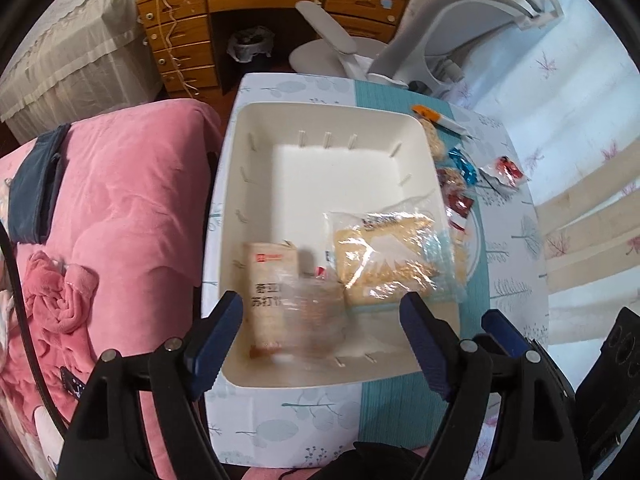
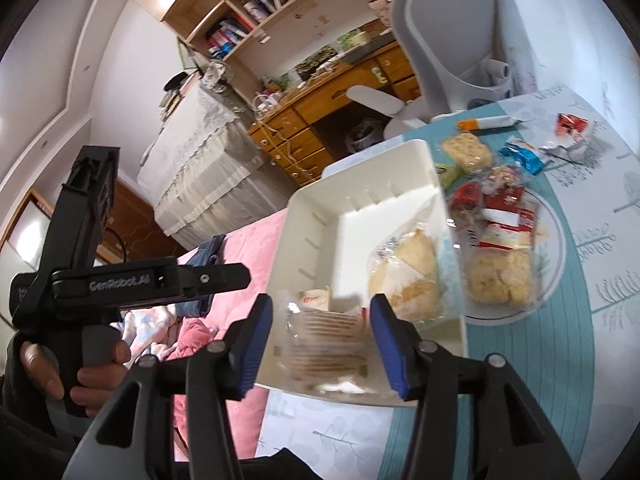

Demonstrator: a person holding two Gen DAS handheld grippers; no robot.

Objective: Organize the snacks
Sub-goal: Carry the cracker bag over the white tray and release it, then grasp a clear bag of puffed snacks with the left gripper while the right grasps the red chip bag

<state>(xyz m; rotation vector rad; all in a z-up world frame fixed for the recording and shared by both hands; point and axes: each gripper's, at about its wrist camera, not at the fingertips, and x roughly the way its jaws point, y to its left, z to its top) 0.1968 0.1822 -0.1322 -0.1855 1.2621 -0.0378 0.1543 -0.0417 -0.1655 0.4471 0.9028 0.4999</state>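
Observation:
A white bin (image 1: 256, 128) stands on the patterned table. Inside lie a tan cracker packet (image 1: 270, 276), a clear bag of bread (image 1: 384, 260) leaning on the right wall, and a blurred clear sleeve of crackers (image 1: 320, 312). My left gripper (image 1: 320, 320) hovers open over the bin's near end, its pads well apart from the packets below. In the right wrist view my right gripper (image 2: 322, 320) is open, with the clear cracker sleeve (image 2: 328, 344) lying between the fingers and neither pad pressing on it. The bread bag (image 2: 404, 272) lies just beyond it in the bin (image 2: 312, 208).
Right of the bin, a plate (image 2: 556, 240) holds red-and-white packets and a bag of biscuits (image 2: 500, 276). Farther back lie a rice cake (image 2: 468, 150), a blue wrapper (image 2: 524, 156), a red packet (image 2: 572, 128) and an orange-capped tube (image 2: 488, 122). A pink blanket (image 1: 120, 208) borders the table's left.

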